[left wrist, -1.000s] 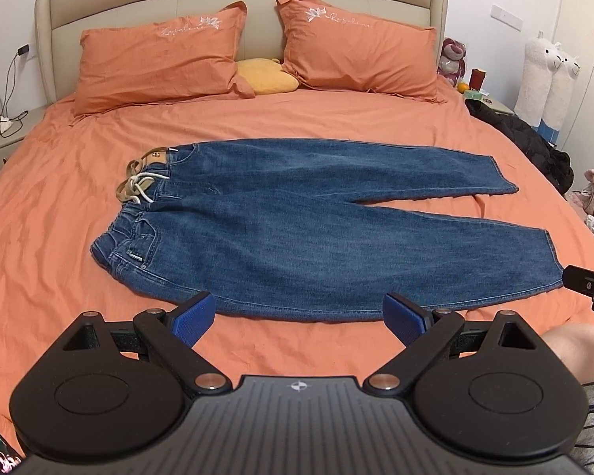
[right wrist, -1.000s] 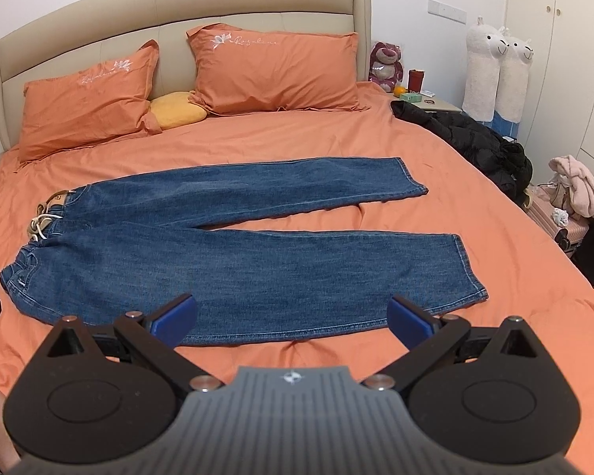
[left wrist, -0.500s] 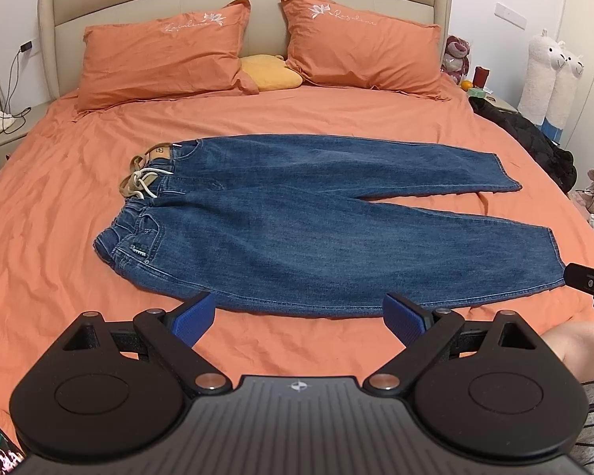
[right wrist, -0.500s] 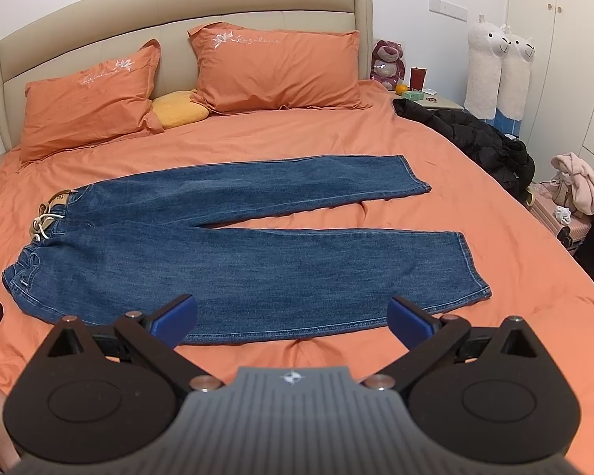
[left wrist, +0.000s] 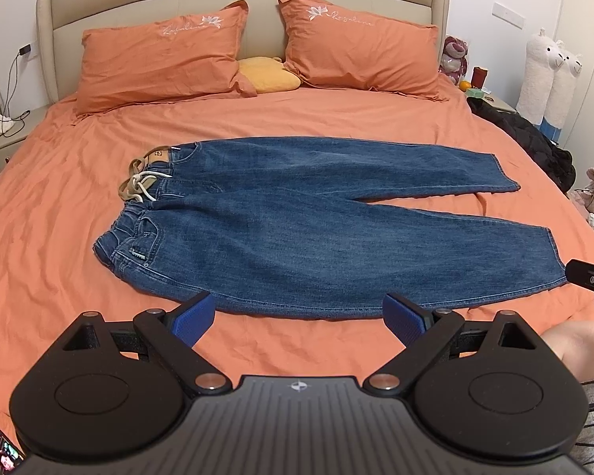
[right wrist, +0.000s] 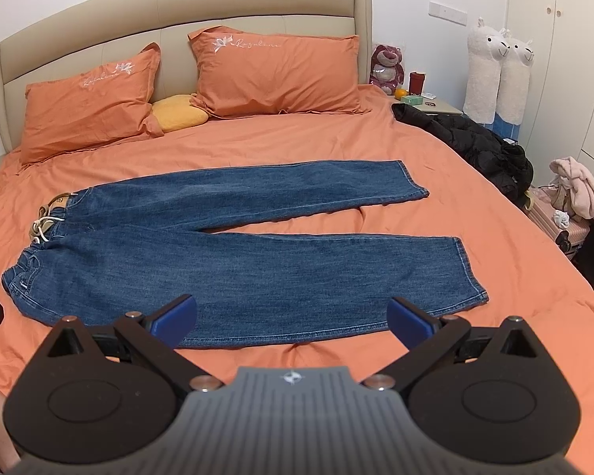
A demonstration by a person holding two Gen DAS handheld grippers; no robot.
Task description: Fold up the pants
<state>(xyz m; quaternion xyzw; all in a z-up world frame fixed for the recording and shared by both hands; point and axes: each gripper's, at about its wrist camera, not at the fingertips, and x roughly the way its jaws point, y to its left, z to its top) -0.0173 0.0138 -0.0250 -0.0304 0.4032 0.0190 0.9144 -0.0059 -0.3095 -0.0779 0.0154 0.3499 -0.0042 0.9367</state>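
Blue jeans [left wrist: 297, 221] [right wrist: 237, 253] lie flat on the orange bed, waistband and white drawstring to the left, both legs stretched to the right in a narrow V. My left gripper [left wrist: 299, 316] hovers open just short of the jeans' near edge, nothing between its blue pads. My right gripper [right wrist: 293, 318] is open too, above the near leg's lower edge, holding nothing. The right gripper's tip [left wrist: 590, 281] shows at the right edge of the left wrist view, beside the near hem.
Two orange pillows [left wrist: 162, 55] [left wrist: 360, 55] and a yellow cushion [left wrist: 267, 75] lie against the headboard. A black jacket [right wrist: 479, 146] is draped on the bed's right edge. A nightstand, plush toys and a suitcase with clothes [right wrist: 566, 206] stand to the right. A person's knee [left wrist: 574, 340] is at lower right.
Both grippers have risen and tilted slightly, so the jeans sit a little lower and farther in view. Jaws stay open; the jeans have not moved.
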